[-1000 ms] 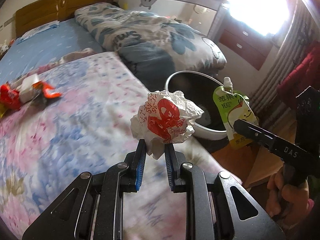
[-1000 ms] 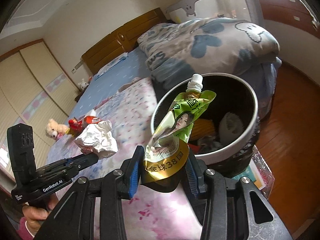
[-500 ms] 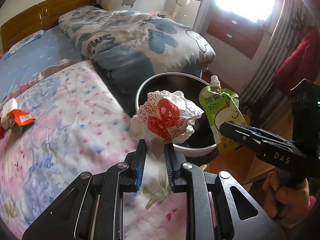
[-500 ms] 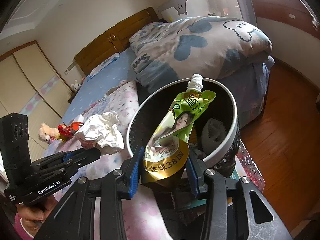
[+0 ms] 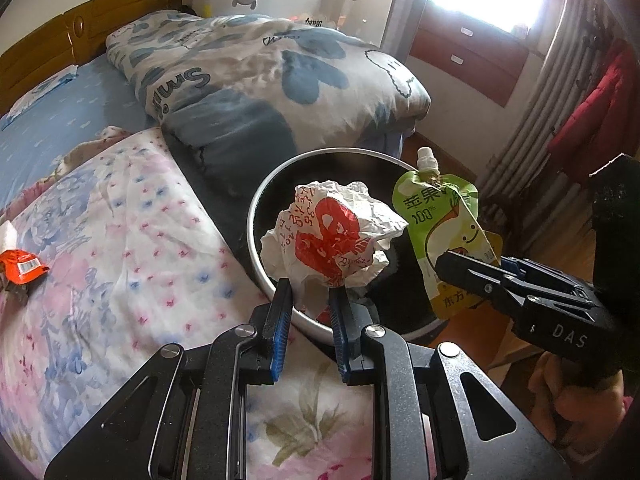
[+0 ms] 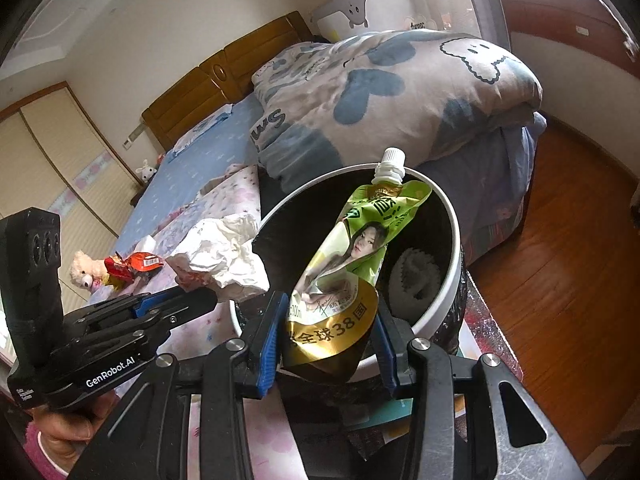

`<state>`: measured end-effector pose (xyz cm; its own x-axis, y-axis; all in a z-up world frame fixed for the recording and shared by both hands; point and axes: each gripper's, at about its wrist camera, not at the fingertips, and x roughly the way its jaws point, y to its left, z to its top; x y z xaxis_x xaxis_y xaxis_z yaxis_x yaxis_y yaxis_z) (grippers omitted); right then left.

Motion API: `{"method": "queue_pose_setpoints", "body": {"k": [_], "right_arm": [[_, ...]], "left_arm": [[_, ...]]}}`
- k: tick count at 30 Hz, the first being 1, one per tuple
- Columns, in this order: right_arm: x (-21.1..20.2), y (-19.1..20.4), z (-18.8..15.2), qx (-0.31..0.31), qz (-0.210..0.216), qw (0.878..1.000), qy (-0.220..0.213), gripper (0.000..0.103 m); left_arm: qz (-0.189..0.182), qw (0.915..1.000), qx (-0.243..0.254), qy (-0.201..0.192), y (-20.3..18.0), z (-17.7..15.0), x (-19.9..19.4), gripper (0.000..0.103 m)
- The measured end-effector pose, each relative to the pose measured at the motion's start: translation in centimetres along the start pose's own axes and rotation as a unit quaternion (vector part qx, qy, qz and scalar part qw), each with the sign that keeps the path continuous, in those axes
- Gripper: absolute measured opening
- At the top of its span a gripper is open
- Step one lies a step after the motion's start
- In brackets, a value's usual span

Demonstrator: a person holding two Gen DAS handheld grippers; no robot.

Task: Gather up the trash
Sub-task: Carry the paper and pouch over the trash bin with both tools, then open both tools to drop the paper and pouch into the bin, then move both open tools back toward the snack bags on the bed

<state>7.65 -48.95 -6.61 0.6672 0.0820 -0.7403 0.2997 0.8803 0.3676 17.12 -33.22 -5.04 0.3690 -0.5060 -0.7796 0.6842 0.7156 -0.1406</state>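
Trash was what both tools carried, and the bin (image 6: 454, 240), the largest thing in play, stood on the floor just beside the bed (image 5: 120, 240), its white rim and dark inside open to both cameras; some white and dark rubbish already lay at its bottom.

The juice pouch (image 6: 352, 264), green above and gold below, stood nearly upright with its capped spout at the top, its long axis running up and away from the right gripper (image 6: 326, 340); that gripper's blue-padded jaws were pressed onto the pouch's gold base, and in the right wrist view the pouch hung over the bin's opening, so the drop looked to lie almost straight below it.

The crumpled paper wrapper (image 5: 332, 240), white with red print, was pinched by its lower folds in the left gripper (image 5: 308, 324), jaws drawn close on it; in the left wrist view it sat over the bin's near rim, the opening lying forward and slightly right of the tool; whether it was fully past the rim could not be told.

By my judgement the right hand was the nearer to a clean release; the left needed a short reach forward first; a red packet (image 5: 22, 266) remained on the bed, well apart from the bin.
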Motion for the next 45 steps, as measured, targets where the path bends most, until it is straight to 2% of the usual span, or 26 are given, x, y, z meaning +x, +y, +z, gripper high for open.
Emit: {"method": "queue_pose_setpoints", "body": {"k": [19, 22, 24, 26, 28, 32, 37, 45], "right_arm": [[1.1, -0.9, 0.9, 0.004, -0.008, 1.0, 0.004, 0.042], [1.2, -1.0, 0.9, 0.007, -0.013, 1.0, 0.001, 0.045], [1.2, -1.1, 1.0, 0.016, -0.012, 1.0, 0.004, 0.046], [1.0, -1.3, 1.0, 0.024, -0.011, 1.0, 0.002, 0.049], [0.6, -1.2, 0.8, 0.027, -0.009, 1.0, -0.005, 0.058], [0.1, -0.3, 0.4, 0.031, -0.003, 0.999, -0.012, 0.06], [-0.2, 2.4, -0.5, 0.023, 0.019, 0.999, -0.025, 0.077], [1.2, 8.6, -1.9, -0.019, 0.06, 0.998, -0.015, 0.077]], "left_arm": [[-0.005, 0.9999, 0.002, 0.012, -0.2, 0.7, 1.7, 0.019], [-0.004, 0.9999, -0.001, 0.01, -0.1, 0.7, 1.6, 0.032], [-0.002, 1.0, -0.002, 0.005, 0.0, 0.6, 1.2, 0.049], [-0.002, 1.0, -0.003, -0.003, 0.1, 0.3, 0.6, 0.053], [-0.002, 1.0, -0.006, -0.008, 0.5, 0.0, 0.0, 0.055], [-0.002, 0.9991, -0.039, -0.017, 2.4, -1.4, -1.5, 0.058], [0.02, 0.9962, -0.081, -0.027, 5.5, -4.2, -3.4, 0.059], [0.065, 0.9857, -0.149, -0.044, 12.1, -8.3, -7.0, 0.06]]}}
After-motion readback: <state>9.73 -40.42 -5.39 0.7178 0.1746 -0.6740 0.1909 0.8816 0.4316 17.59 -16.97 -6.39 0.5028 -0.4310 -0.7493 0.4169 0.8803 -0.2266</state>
